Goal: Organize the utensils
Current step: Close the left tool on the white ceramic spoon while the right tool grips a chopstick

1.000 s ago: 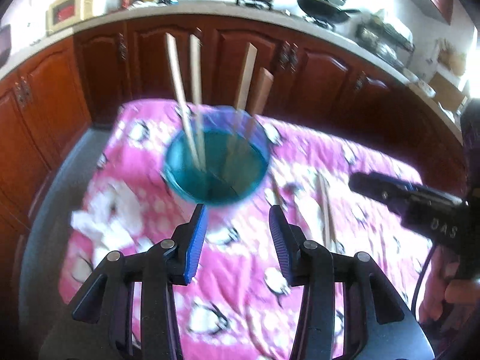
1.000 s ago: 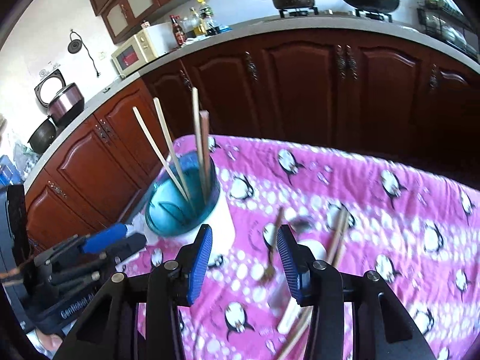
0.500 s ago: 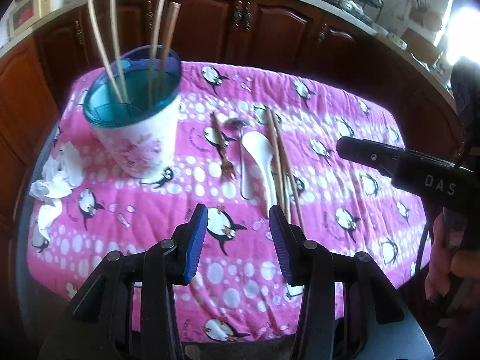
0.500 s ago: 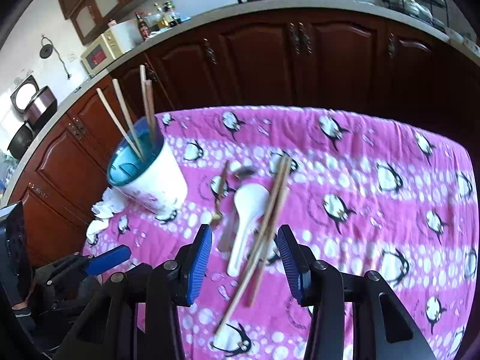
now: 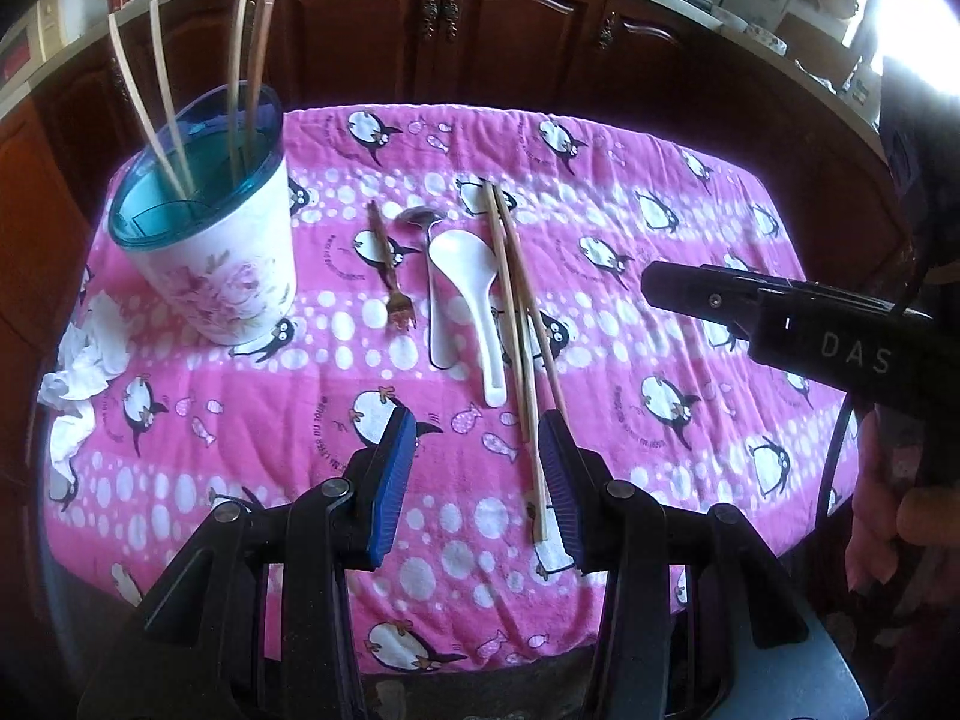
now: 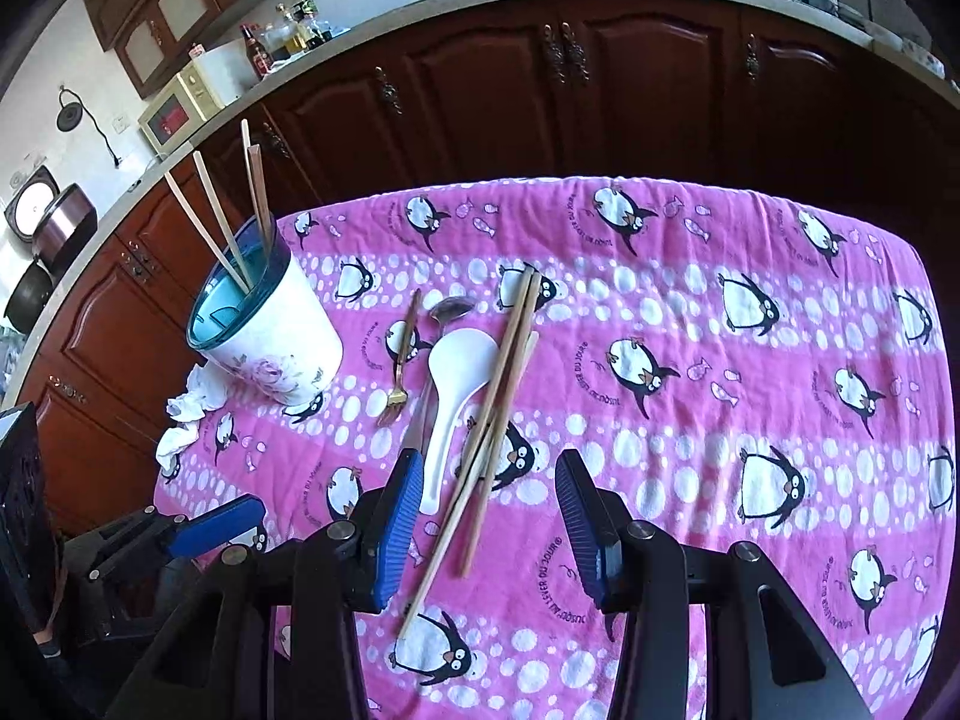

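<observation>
Penguin-print cloth (image 5: pixel 600 276) had come into full view; both grippers, left (image 5: pixel 474 474) and right (image 6: pixel 489 516), hung released, empty, above loose chopsticks (image 6: pixel 480 438) awaiting the holder (image 5: pixel 210 252).

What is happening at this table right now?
A person holds two tongs over a pink penguin cloth, sorting utensils. Four chopsticks already stand in the cup. A fork, metal spoon, white spoon and loose chopsticks lie beside it. The left tongs and right tongs are open and empty.
</observation>
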A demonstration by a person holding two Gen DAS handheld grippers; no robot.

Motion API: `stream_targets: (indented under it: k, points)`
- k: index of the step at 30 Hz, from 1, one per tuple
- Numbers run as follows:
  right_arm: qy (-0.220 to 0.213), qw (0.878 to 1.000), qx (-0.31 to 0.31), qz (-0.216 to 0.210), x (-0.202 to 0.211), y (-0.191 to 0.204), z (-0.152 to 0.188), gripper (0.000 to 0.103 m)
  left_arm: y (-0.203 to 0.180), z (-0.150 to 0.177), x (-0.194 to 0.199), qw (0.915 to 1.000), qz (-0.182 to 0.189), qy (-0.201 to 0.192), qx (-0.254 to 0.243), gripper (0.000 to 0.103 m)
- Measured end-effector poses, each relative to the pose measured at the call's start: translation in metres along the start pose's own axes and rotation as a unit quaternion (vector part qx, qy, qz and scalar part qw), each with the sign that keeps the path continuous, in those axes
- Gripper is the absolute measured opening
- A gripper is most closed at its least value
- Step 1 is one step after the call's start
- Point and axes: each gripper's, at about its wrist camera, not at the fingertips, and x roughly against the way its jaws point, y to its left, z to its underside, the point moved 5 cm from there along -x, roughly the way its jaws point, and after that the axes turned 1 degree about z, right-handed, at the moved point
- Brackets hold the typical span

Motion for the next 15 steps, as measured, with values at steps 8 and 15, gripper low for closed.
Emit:
stream_targets:
  k: [8, 15]
  points:
    - [0.008, 1.000, -0.007, -0.003, -0.008, -0.004, 0.003, 0.044, -0.001, 0.001, -0.006, 1.0000, 0.001, 0.007, -0.001, 0.042]
    - [0.019, 0.999, -0.033, -0.020, -0.030, -0.013, -0.005, 0.044, 0.036, -0.001, -0.017, 0.9973, 0.034, 0.021, 0.061, 0.042]
